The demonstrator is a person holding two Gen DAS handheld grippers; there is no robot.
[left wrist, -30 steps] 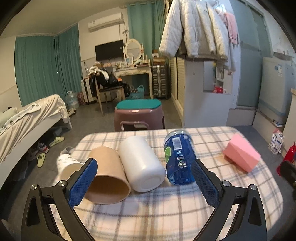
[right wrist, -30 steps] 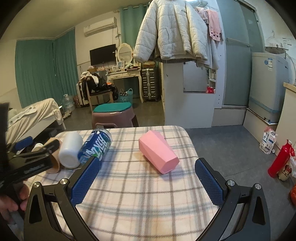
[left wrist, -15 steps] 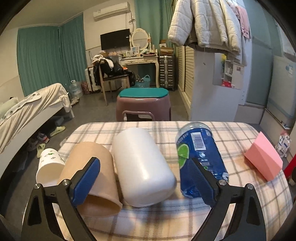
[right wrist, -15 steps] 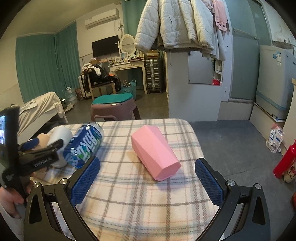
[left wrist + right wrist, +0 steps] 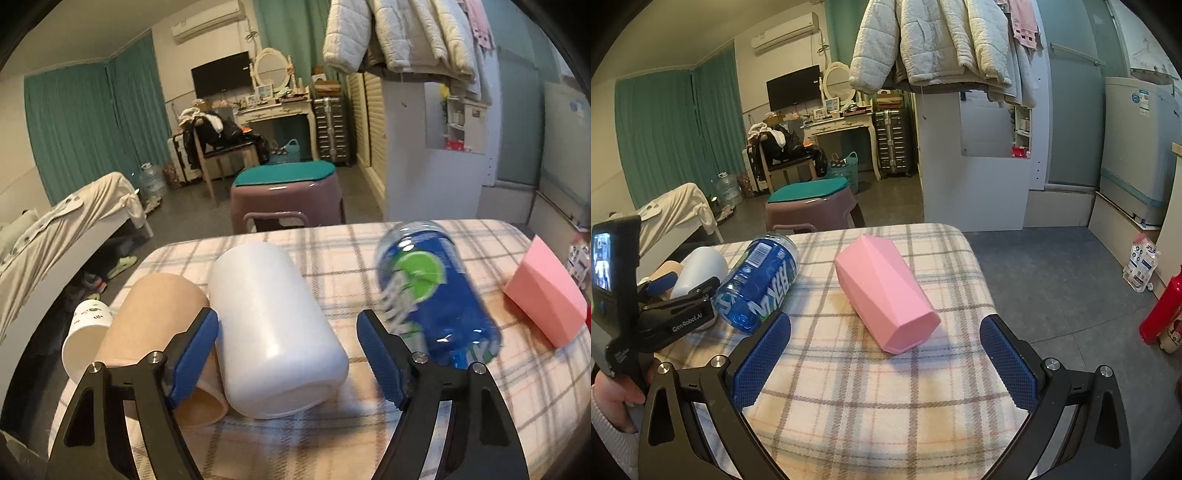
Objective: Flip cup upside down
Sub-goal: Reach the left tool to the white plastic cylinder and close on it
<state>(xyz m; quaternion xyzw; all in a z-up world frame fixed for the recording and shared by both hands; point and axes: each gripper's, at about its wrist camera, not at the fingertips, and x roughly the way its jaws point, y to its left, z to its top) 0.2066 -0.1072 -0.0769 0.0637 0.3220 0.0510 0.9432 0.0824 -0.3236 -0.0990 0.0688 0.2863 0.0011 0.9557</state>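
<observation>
Progress nil: no cup flipped, all lie on their sides on the desk (image 5: 871, 398).
Left claw (image 5: 286, 341) is wide, straddling the white cup (image 5: 273, 328) without gripping it; brown cup (image 5: 162, 332) touches its left side. Right claw (image 5: 884, 363) is wide and empty, facing the pink cup (image 5: 886, 288). Grasp, lift and turn remain.

A: What carries everything?

B: A table (image 5: 894, 406) under a plaid cloth (image 5: 332, 443).

A: And what lies on it?

B: Five containers, all on their sides. From the left: a small white paper cup (image 5: 86, 334) at the edge, a brown paper cup (image 5: 155, 317) touching a white cup (image 5: 273, 332), then a blue can (image 5: 432, 295), blurred. A pink faceted cup (image 5: 886, 291) lies apart on the right.
</observation>
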